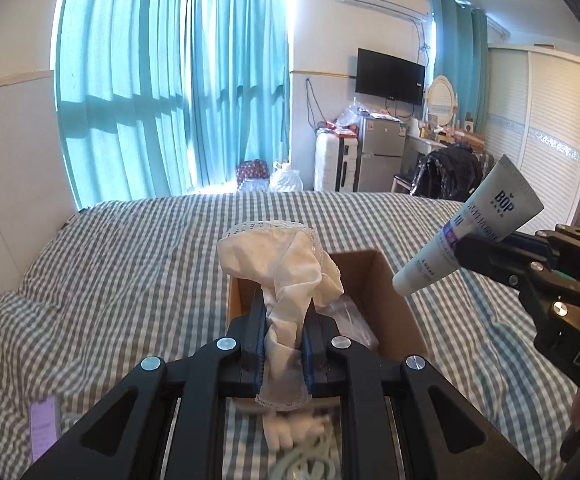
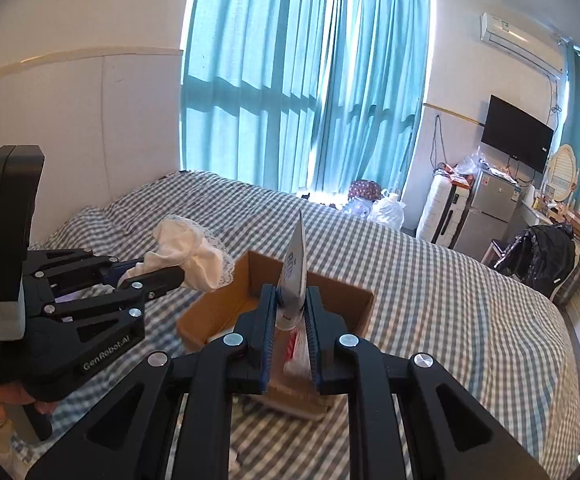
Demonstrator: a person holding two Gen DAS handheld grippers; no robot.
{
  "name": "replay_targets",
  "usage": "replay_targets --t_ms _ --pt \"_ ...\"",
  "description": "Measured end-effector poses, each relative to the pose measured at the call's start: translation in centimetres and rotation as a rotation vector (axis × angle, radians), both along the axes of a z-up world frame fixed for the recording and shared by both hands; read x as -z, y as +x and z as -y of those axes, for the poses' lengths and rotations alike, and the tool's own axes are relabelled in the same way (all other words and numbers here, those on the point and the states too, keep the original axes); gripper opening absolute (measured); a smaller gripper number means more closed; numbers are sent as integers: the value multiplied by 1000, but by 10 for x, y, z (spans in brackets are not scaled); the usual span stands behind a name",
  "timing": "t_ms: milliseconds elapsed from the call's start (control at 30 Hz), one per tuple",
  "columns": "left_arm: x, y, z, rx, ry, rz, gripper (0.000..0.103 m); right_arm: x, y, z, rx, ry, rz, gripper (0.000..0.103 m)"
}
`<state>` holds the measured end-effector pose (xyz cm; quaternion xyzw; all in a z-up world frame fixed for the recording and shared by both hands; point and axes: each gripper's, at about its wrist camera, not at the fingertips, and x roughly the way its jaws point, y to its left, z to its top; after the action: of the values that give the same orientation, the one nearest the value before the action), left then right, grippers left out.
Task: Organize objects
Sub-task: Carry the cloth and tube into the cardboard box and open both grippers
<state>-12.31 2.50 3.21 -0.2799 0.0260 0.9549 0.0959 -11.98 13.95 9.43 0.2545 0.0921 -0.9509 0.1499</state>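
Note:
My left gripper (image 1: 283,312) is shut on a cream cloth with a lace edge (image 1: 277,264) and holds it above the near end of an open cardboard box (image 1: 394,292) on the checked bed. In the right wrist view the cloth (image 2: 189,256) hangs left of the box (image 2: 217,308). My right gripper (image 2: 292,304) is shut on a white BOP tube (image 2: 296,264), held upright over the box. In the left wrist view the tube (image 1: 466,232) and right gripper (image 1: 470,248) are at the right of the box. A clear plastic packet (image 1: 350,320) lies inside the box.
The grey-checked bed (image 1: 129,272) fills the foreground. A purple packet (image 1: 43,428) lies at its near left, and white items lie under my left gripper (image 1: 290,436). Teal curtains, a fridge, a TV and a wardrobe stand beyond the bed.

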Motion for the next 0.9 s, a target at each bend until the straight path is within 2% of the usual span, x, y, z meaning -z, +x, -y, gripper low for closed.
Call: replay_targets --t_ms 200,433,567,700,900 --pt "23 -47 -3 -8 11 42 14 20 -60 6 2 -11 45 14" --pt "70 -91 -7 -14 -22 119 14 77 -128 12 -26 -38 202 14" --pt "95 -104 -9 -1 -57 130 14 117 -144 13 -45 -44 279 14" --pt "115 -112 -10 20 -46 155 14 141 -154 5 -37 -50 324 14" --pt "127 -117 -14 45 -57 193 14 148 -163 -9 -29 -107 349 15"
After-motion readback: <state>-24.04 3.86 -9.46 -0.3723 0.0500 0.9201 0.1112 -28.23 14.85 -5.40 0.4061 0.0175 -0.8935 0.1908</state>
